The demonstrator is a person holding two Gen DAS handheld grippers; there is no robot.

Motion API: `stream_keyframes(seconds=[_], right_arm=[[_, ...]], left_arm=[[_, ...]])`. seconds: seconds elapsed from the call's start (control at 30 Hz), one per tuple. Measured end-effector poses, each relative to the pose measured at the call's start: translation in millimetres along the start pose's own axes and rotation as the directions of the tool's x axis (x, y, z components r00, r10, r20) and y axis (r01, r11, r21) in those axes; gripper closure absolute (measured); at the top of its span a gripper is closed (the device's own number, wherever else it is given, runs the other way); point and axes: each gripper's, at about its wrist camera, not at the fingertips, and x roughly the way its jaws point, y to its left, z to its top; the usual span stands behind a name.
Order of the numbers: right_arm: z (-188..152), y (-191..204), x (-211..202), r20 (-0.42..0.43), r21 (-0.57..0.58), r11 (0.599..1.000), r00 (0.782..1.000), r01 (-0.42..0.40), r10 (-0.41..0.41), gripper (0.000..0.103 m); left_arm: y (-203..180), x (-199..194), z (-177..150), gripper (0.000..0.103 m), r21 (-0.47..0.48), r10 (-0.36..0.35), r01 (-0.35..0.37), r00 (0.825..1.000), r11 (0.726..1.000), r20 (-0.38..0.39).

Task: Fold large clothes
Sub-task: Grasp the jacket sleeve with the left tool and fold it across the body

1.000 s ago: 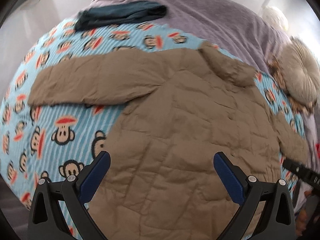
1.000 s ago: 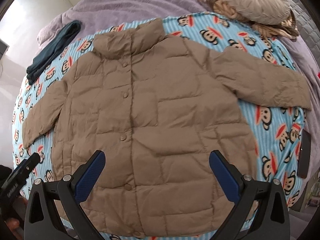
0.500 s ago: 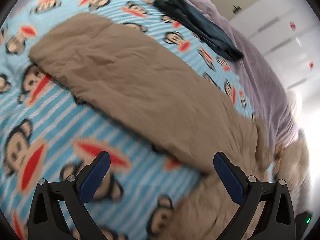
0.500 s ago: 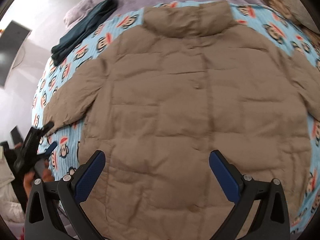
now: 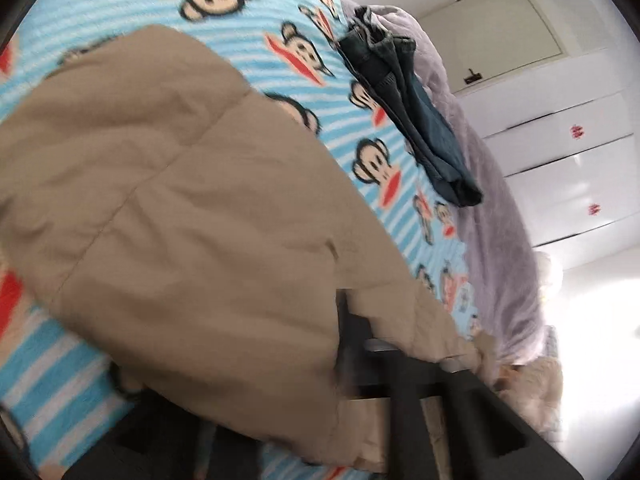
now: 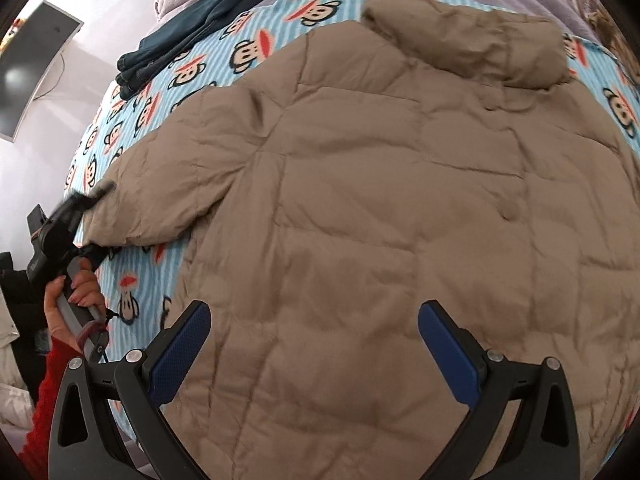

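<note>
In the left wrist view, the left hand-held gripper (image 5: 360, 344) is clenched on the cuff of the tan quilted puffer jacket (image 5: 192, 240), spread on a monkey-print blue striped blanket (image 5: 256, 12). In the right wrist view, the right hand-held gripper (image 6: 314, 344) is held released above the jacket's body.

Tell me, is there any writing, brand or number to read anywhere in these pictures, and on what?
None can be read.
Blanket: only cartoon monkey faces, no words.
Jacket: plain, no label in view.
Wardrobe: small red marks on the doors, too small and blurred to read.
Screen: dark, showing nothing.
</note>
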Motion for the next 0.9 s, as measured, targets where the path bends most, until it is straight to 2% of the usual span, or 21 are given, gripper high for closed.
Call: stream_keyframes(seconds=[0.07,0.17,0.2,0.27,0.3,0.37,0.5,0.6,0.7,0.8,0.83,0.9], right_arm=[[8,7,5,0.009,-0.011,1.000,1.000,0.007,-0.007,0.000],[21,15,8,0.054,-0.014,0.999,0.998,-0.032,0.033,0.000],[27,18,10,0.068,-0.011,0.999,0.996,-0.051,0.051,0.003],[40,21,15,0.100,0.007,0.993,0.988,-0.119,0.118,0.023],[46,22,19,0.110,0.019,0.988,0.983,-0.151,0.148,0.051],[60,22,30,0.109,0.054,0.973,0.970,-0.223,0.217,0.075],[80,34,54,0.124,0.064,0.950,0.947,-0.306,0.297,0.080],[86,48,84,0.071,0.060,0.934,0.935,-0.353,0.348,0.081],[85,51,105,0.038,0.075,0.927,0.930,-0.367,0.365,0.082],[87,49,108,0.010,0.072,0.918,0.920,-0.391,0.391,0.082],[88,47,106,-0.003,0.072,0.912,0.915,-0.403,0.404,0.082],[85,35,94,-0.009,0.063,0.911,0.913,-0.407,0.408,0.082]], left_arm=[[-12,-10,-1,0.092,0.060,0.010,-0.012,0.999,0.998,0.031],[-36,-28,-4,0.092,0.153,-0.001,-0.007,0.998,0.988,0.056],[-46,-35,-5,0.092,0.181,-0.017,0.005,0.998,0.983,0.062],[-65,-48,-7,0.092,0.234,-0.045,0.026,0.996,0.972,0.072],[-77,-54,-9,0.092,0.270,-0.054,0.032,0.996,0.962,0.076],[-100,-65,-17,0.092,0.338,-0.069,0.039,0.995,0.940,0.076],[-142,-73,-39,0.092,0.443,-0.103,0.072,0.994,0.894,0.047],[-173,-71,-59,0.092,0.514,-0.117,0.098,0.993,0.852,0.005],[-203,-58,-87,0.092,0.578,-0.112,0.125,0.992,0.806,-0.059],[-237,-42,-119,0.092,0.661,-0.095,0.132,0.991,0.739,-0.092],[-251,-35,-130,0.092,0.693,-0.082,0.130,0.991,0.709,-0.102],[-273,-21,-151,0.092,0.730,-0.064,0.140,0.989,0.669,-0.131]])
